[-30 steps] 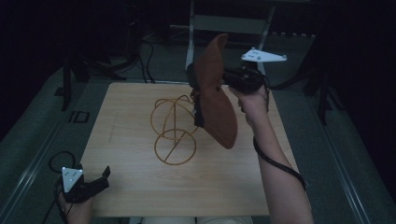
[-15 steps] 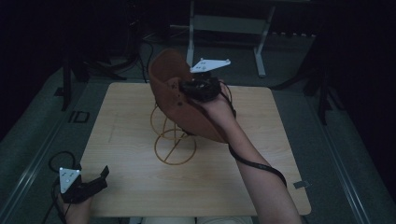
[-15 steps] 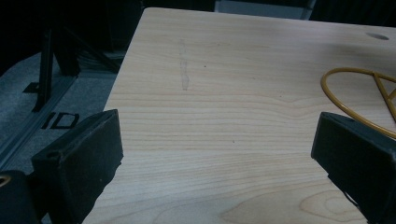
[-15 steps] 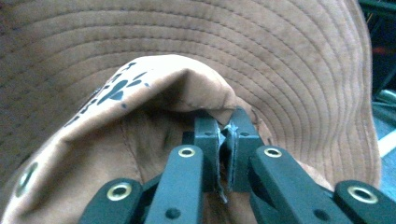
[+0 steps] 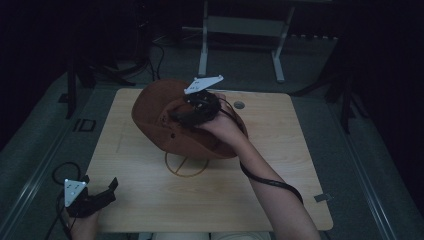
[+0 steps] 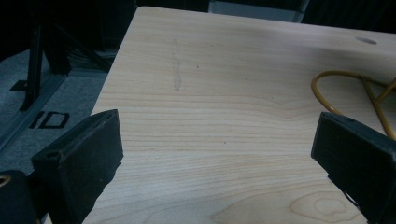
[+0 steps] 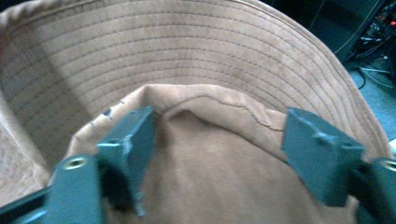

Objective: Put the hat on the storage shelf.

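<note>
Left gripper view: floor marking [image 6: 45, 120] reads "ID".

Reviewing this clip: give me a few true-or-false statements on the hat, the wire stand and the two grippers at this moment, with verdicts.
1. The brown hat sits over the wire stand. True.
2. The left gripper holds the hat's brim. False: it waits near the table's front left corner, its jaws open over bare wood.
3. The right gripper is at the hat. True.
4. In the right gripper view, its jaws are pressed together. False: they stand apart, with hat fabric between them.
5. The stand lies flat on its side. False: its ring base rests on the table under the hat.
</note>
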`<state>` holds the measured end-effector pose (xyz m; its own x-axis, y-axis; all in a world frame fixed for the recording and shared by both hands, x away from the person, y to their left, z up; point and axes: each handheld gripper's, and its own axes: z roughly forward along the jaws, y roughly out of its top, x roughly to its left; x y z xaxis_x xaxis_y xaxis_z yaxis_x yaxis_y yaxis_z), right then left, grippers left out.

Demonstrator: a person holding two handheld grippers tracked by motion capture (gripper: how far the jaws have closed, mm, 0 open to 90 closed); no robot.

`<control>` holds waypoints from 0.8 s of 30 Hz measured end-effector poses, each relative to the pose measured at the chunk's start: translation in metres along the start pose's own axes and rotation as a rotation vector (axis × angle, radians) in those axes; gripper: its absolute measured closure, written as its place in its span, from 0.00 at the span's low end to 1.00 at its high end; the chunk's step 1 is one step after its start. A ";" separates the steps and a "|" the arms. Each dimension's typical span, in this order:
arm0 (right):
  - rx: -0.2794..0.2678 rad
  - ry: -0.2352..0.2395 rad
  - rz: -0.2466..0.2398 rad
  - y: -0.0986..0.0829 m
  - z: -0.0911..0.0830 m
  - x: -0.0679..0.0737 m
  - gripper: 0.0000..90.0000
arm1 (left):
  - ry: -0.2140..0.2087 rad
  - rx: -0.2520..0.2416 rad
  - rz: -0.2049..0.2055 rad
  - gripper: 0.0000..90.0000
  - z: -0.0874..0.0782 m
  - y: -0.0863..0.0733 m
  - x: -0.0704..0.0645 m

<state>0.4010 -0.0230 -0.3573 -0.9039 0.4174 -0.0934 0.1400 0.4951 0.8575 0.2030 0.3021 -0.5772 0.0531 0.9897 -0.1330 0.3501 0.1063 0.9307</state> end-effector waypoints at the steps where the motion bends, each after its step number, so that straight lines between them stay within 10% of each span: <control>1: -0.006 -0.003 0.000 0.000 0.000 0.001 0.19 | 0.000 0.000 0.000 0.03 0.000 0.000 0.000; 15: -0.050 0.053 -0.001 -0.008 -0.031 -0.009 0.16 | -0.021 -0.012 0.030 0.03 0.001 -0.002 -0.003; 24: -0.071 -0.001 0.040 -0.037 -0.062 -0.030 0.17 | -0.011 -0.013 0.040 0.03 0.001 -0.002 -0.006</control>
<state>0.3976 -0.1012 -0.3547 -0.8976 0.4369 -0.0593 0.1469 0.4232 0.8941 0.2030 0.2954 -0.5782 0.0767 0.9921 -0.0991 0.3350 0.0680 0.9398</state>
